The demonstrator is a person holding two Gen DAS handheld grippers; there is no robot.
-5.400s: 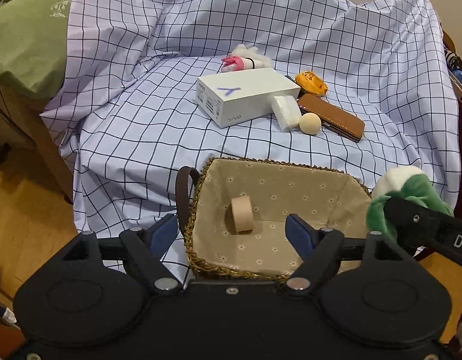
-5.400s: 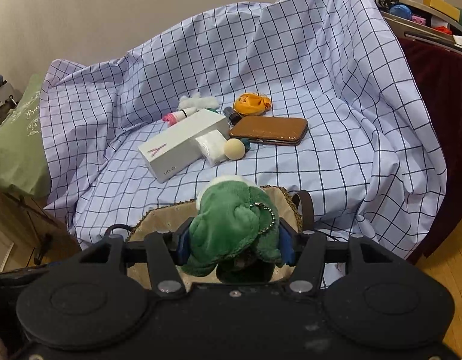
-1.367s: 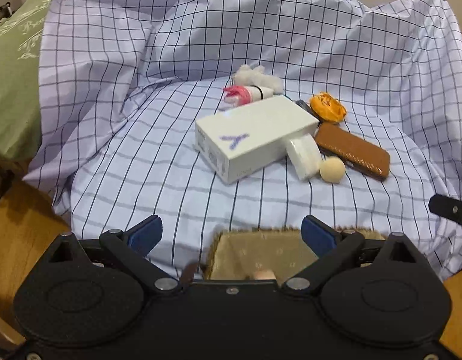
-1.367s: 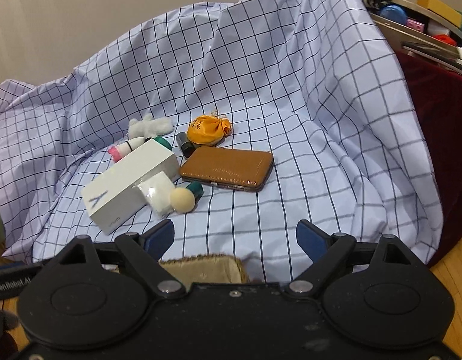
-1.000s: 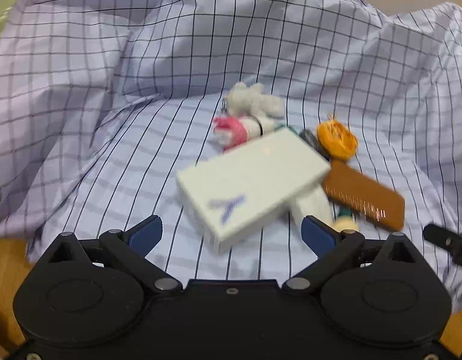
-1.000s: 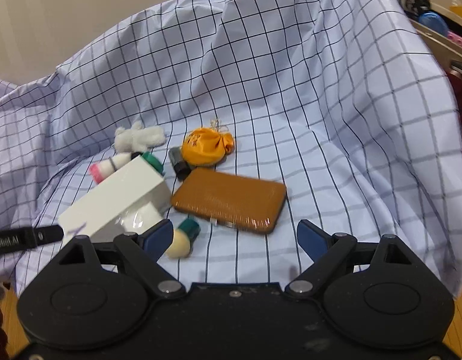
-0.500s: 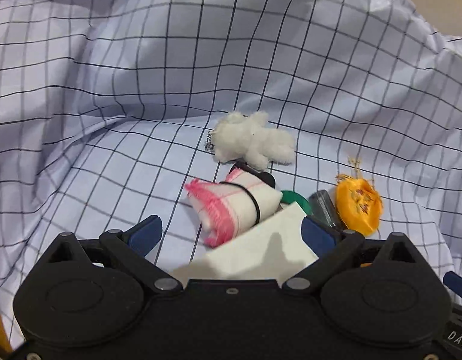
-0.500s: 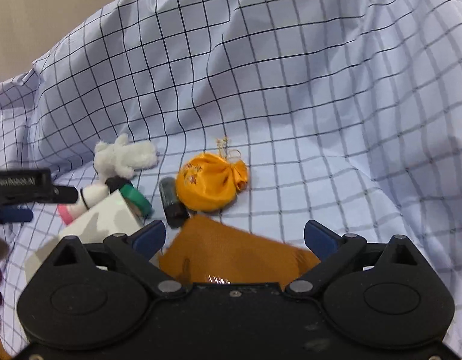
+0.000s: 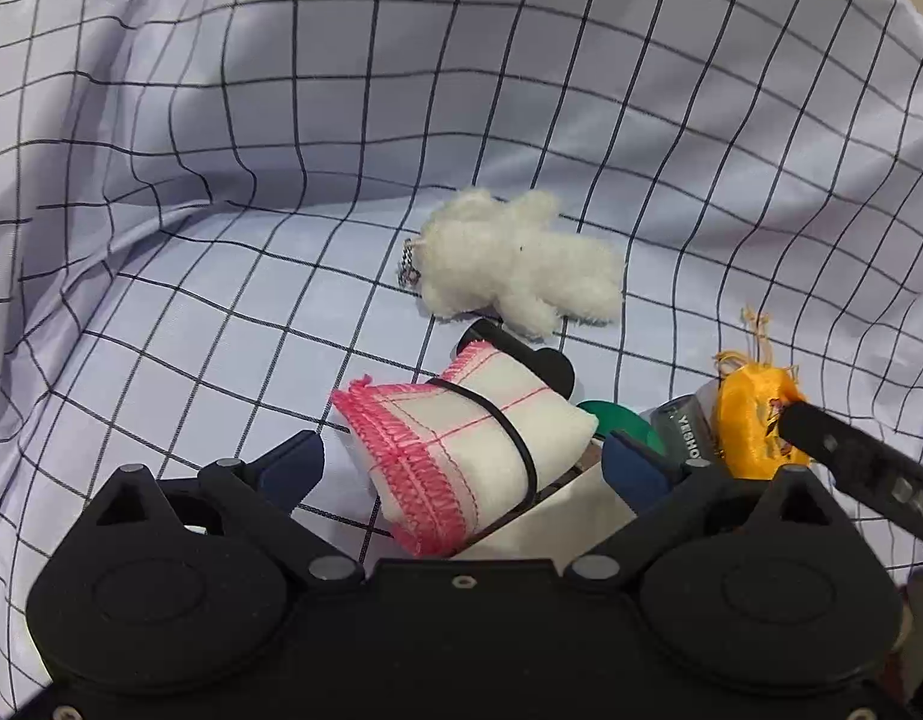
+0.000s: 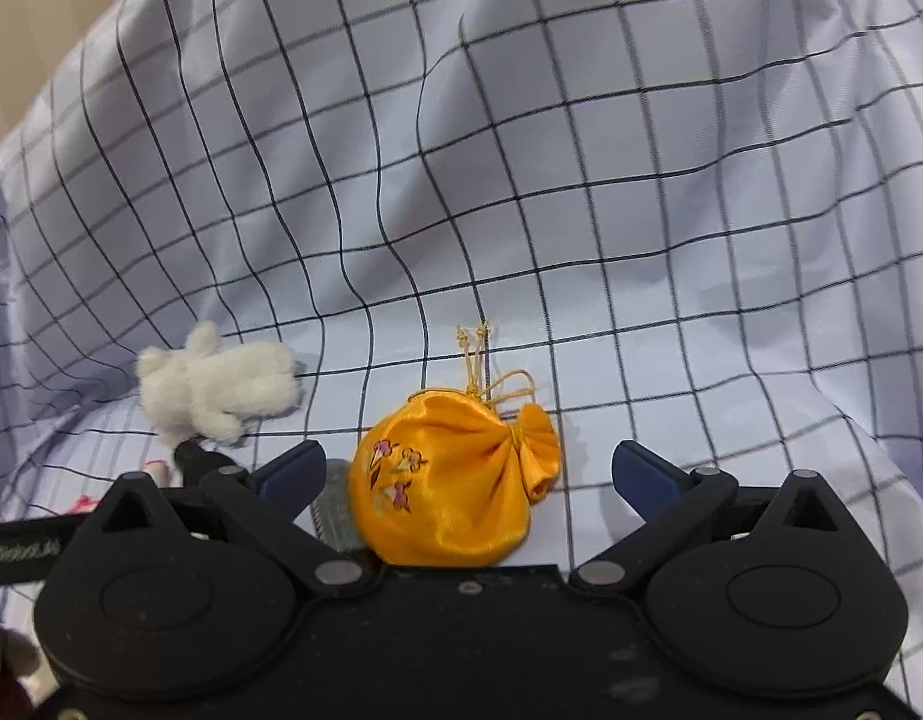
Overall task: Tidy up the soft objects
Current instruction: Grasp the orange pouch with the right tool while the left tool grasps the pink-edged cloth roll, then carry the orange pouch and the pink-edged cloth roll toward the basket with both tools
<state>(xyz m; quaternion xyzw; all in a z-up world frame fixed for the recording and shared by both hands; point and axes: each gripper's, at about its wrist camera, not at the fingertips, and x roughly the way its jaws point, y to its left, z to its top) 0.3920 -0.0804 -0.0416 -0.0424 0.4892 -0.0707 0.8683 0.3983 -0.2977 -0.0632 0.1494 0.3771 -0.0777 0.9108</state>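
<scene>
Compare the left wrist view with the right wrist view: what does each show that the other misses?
Only the left wrist view shows the rolled white cloth with pink stitched edging and a black band clearly, lying between the open left gripper, plus a green round cap.

Only the right wrist view shows the orange satin drawstring pouch's flower embroidery, between the right gripper, whose fingers have just been opening, not pressing it.

Both show the fluffy white plush toy, the pouch, a grey cylinder beside it, and the blue checked sheet.

Orange flowered pouch (image 10: 455,492), white plush (image 9: 515,264), checked cloth (image 10: 581,150).
</scene>
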